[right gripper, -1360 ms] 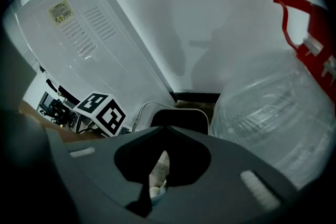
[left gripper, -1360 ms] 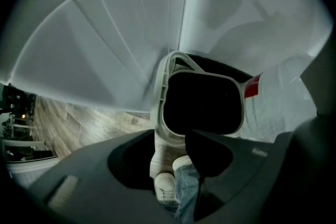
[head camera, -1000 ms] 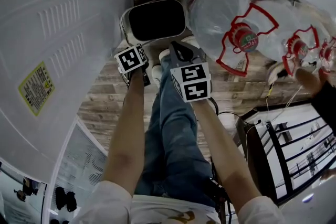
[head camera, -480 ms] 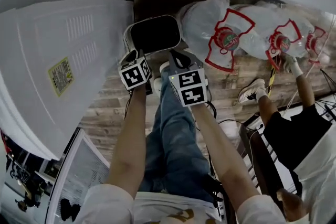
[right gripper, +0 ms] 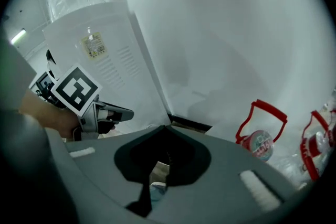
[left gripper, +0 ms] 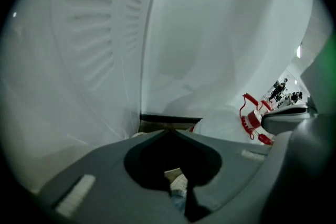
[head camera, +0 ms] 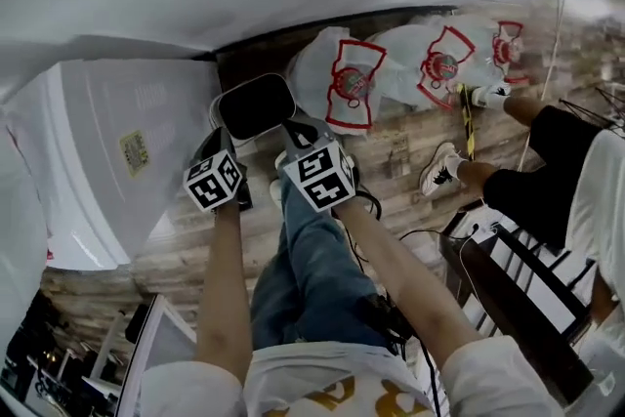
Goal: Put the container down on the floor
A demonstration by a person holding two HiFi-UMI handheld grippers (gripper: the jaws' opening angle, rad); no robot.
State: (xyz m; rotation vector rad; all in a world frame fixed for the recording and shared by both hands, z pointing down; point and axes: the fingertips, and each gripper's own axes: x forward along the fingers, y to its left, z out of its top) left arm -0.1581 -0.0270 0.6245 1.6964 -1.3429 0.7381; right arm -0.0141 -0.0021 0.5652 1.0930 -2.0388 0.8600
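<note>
The container (head camera: 256, 107), white-rimmed with a dark inside, stands on the wooden floor (head camera: 190, 239) against the wall, between a white water dispenser (head camera: 107, 151) and big water bottles. In the head view my left gripper (head camera: 223, 144) hangs just short of its near rim, and my right gripper (head camera: 293, 125) is at its near right corner. In the left gripper view my left gripper (left gripper: 168, 132) has its jaws shut tip to tip on nothing. My right gripper (right gripper: 168, 127) stands the same, with the left gripper (right gripper: 126, 112) beside it.
Three clear water bottles (head camera: 347, 83) with red handles (right gripper: 260, 141) lie along the wall to the right. Another person (head camera: 547, 181) in white sneakers (head camera: 439, 171) stands at the right. A black rack (head camera: 527, 288) and cables (head camera: 420, 234) are near my right leg.
The head view has pulled up and back, so the container and both grippers look smaller. The other person has stepped further into view at the right.
</note>
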